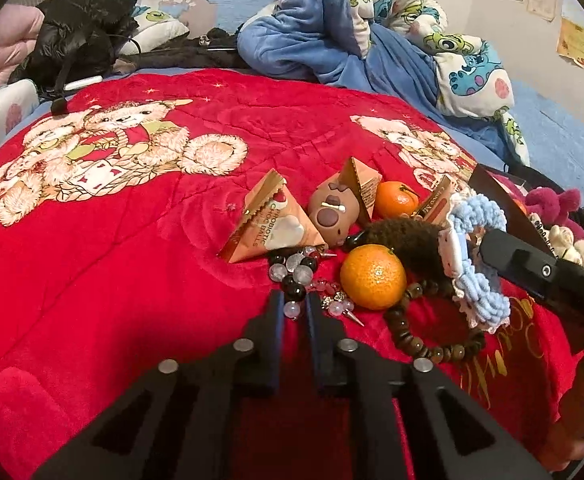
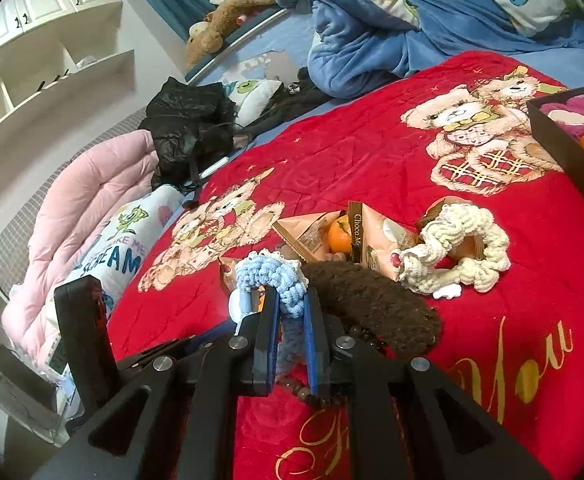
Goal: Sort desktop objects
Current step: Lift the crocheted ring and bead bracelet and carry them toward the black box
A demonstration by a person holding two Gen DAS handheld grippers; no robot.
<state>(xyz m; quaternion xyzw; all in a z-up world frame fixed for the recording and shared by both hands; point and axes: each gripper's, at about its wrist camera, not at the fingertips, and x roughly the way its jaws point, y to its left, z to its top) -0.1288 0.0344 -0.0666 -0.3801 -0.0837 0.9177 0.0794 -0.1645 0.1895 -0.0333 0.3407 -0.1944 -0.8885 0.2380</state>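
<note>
On the red bear blanket lies a heap of small things. My left gripper points down at a clear-and-black bead bracelet, its jaws narrow with one pale bead pinched between the pads. Beside it sit a mandarin, a wooden bead bracelet, a brown fuzzy scrunchie, a capybara toy, triangular snack packets and a second mandarin. My right gripper is shut on a blue crochet scrunchie. A cream scrunchie lies to its right.
A black box at the right edge holds a pink plush and a mandarin. Blue bedding is piled behind the blanket, with a black jacket at the back left. White shelves stand beyond the bed.
</note>
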